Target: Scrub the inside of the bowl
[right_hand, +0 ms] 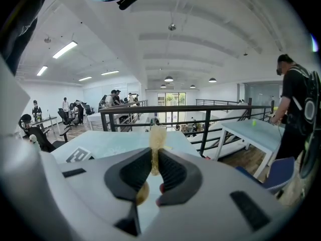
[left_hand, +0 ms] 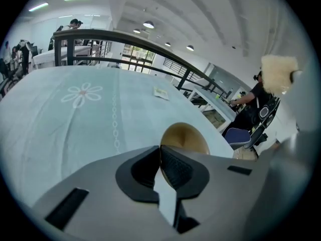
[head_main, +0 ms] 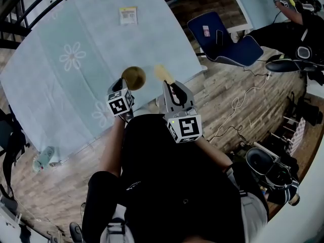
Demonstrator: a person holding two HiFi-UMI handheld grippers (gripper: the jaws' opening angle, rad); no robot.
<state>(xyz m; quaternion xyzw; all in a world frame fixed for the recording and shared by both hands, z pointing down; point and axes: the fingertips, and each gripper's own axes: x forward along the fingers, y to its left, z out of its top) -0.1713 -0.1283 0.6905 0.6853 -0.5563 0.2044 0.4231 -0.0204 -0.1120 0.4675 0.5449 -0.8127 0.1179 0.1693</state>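
**Bowl in the left gripper, sponge in the right, over the table's near edge**

Left gripper: clamped on the rim of the brown bowl, the thin edge pinched between the dark ribbed pads as seen in the left gripper view. Bowl held over the near edge of the table, toward the near right corner, round mouth turned up at the head camera. Touching the cloth or clear of it: cannot tell from above.

Right gripper: squeezed shut on a pale yellow sponge, pressed thin between the pads, with its fuzzy top poking out past the tips in the right gripper view. Sponge just to the right of the bowl, with a narrow gap between them, outside the bowl and level with its rim in the head view.

Table draped in a light blue cloth with white flower prints. Small yellow-and-white packet lying flat near the far edge, well apart from the bowl. Black railing running beyond the far edge. Blue chair standing off the far right corner on the wooden floor, with a white cable trailing across the boards nearby. Another person in black standing at a second table, well to the right.
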